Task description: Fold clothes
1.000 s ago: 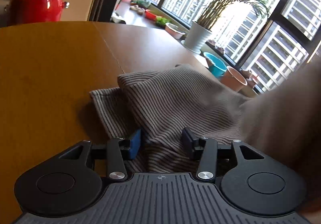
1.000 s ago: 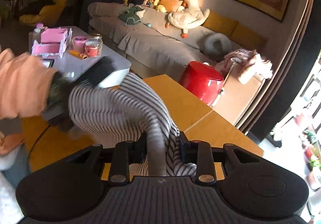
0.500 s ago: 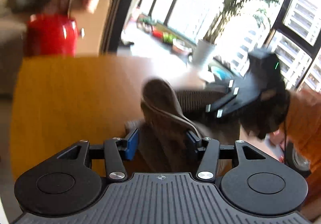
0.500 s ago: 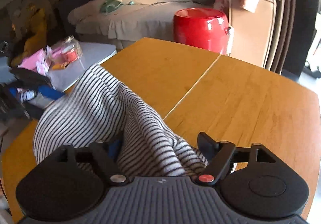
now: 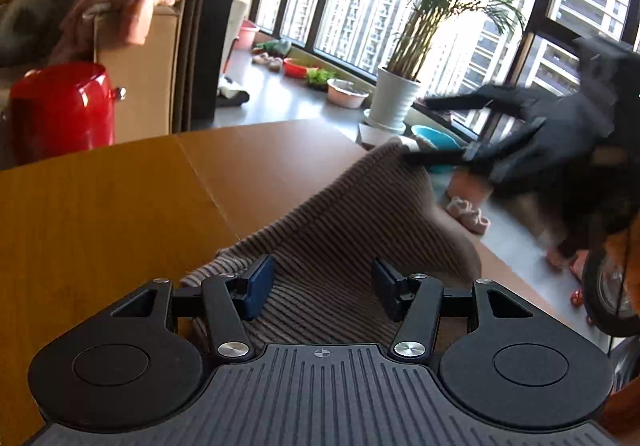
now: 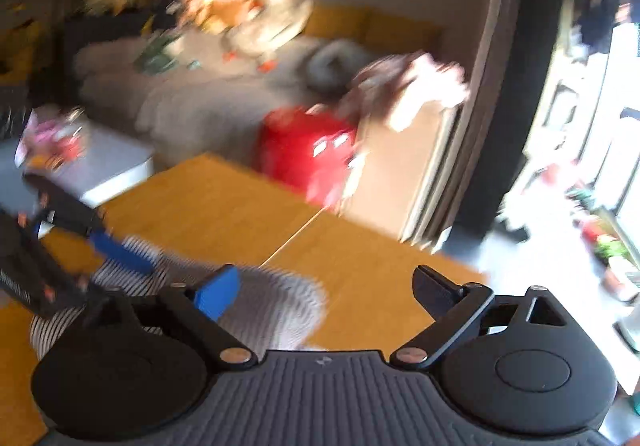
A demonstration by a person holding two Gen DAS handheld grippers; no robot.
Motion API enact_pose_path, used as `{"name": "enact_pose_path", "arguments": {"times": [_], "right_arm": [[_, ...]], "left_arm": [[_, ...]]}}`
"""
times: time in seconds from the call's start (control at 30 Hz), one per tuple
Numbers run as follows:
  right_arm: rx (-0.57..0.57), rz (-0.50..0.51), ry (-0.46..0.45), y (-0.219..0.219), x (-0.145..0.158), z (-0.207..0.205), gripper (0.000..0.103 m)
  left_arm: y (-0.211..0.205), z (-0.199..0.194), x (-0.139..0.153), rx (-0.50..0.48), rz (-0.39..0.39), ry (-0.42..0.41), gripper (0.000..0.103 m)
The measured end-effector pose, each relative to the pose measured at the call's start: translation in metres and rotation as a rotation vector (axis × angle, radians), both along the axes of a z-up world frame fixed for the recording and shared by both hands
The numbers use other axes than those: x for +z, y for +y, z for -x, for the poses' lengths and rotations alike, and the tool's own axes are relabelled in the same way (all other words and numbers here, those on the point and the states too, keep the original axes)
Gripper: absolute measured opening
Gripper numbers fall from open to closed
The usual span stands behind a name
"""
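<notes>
A striped grey-and-white garment (image 5: 344,230) lies bunched on the wooden table (image 5: 100,214). My left gripper (image 5: 322,282) is open, its jaws standing either side of the cloth without pinching it. The right gripper appears in the left wrist view (image 5: 452,126), blurred, open, just above the raised far edge of the garment. In the right wrist view my right gripper (image 6: 326,286) is wide open and empty, with the garment (image 6: 264,306) low at the left. The left gripper (image 6: 120,250) shows there too, over the cloth.
A red pot (image 5: 60,106) stands beyond the table's far left edge. A potted palm (image 5: 396,98), bowls and windows lie behind the table on the right. A sofa (image 6: 208,94) and a low table (image 6: 100,162) are in the background.
My right gripper has opened fully and let go of the garment, then swung up and right. My left gripper has opened wider; the cloth now lies stretched lower on the table.
</notes>
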State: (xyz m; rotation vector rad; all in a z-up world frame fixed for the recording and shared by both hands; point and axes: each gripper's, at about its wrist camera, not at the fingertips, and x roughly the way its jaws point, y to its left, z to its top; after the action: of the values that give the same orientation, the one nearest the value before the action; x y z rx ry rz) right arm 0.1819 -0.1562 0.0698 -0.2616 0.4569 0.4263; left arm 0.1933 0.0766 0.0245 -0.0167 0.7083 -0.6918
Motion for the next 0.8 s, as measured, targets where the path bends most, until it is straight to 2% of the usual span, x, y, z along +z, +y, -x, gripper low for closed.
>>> {"name": "enact_pose_path", "arguments": {"times": [0.07, 0.17, 0.23, 0.33, 0.4, 0.43, 0.5, 0.63, 0.7, 0.8], "right_arm": [[-0.003, -0.079, 0.010, -0.005, 0.008, 0.006, 0.040], [0.010, -0.189, 0.057, -0.007, 0.004, 0.004, 0.040], [0.010, -0.226, 0.111, -0.002, -0.010, -0.004, 0.040], [-0.065, -0.137, 0.226, 0.015, -0.062, -0.021, 0.044], [-0.120, -0.173, 0.253, 0.010, -0.089, -0.026, 0.062], [-0.147, -0.214, 0.269, 0.004, -0.094, -0.027, 0.064], [-0.178, -0.280, 0.297, -0.006, -0.088, -0.025, 0.064], [-0.191, -0.256, 0.262, -0.015, -0.067, 0.007, 0.066], [-0.205, -0.290, 0.269, -0.025, -0.058, 0.029, 0.074], [-0.254, -0.413, 0.363, -0.041, -0.058, 0.050, 0.078]], "left_arm": [[0.001, 0.002, 0.001, -0.003, -0.004, -0.001, 0.061], [0.003, 0.005, 0.002, -0.006, -0.011, -0.003, 0.062], [0.002, 0.005, 0.001, -0.008, -0.017, -0.002, 0.064], [0.003, 0.005, -0.005, -0.011, -0.037, -0.004, 0.066], [0.005, 0.005, -0.008, -0.004, -0.053, -0.008, 0.066], [0.006, 0.005, -0.009, 0.000, -0.061, -0.010, 0.066], [0.008, 0.006, -0.010, 0.007, -0.074, -0.016, 0.066], [0.014, 0.010, 0.010, 0.030, -0.051, -0.084, 0.070], [0.013, 0.005, 0.011, 0.052, -0.062, -0.098, 0.071], [0.008, -0.007, -0.006, 0.063, -0.103, -0.079, 0.074]]}}
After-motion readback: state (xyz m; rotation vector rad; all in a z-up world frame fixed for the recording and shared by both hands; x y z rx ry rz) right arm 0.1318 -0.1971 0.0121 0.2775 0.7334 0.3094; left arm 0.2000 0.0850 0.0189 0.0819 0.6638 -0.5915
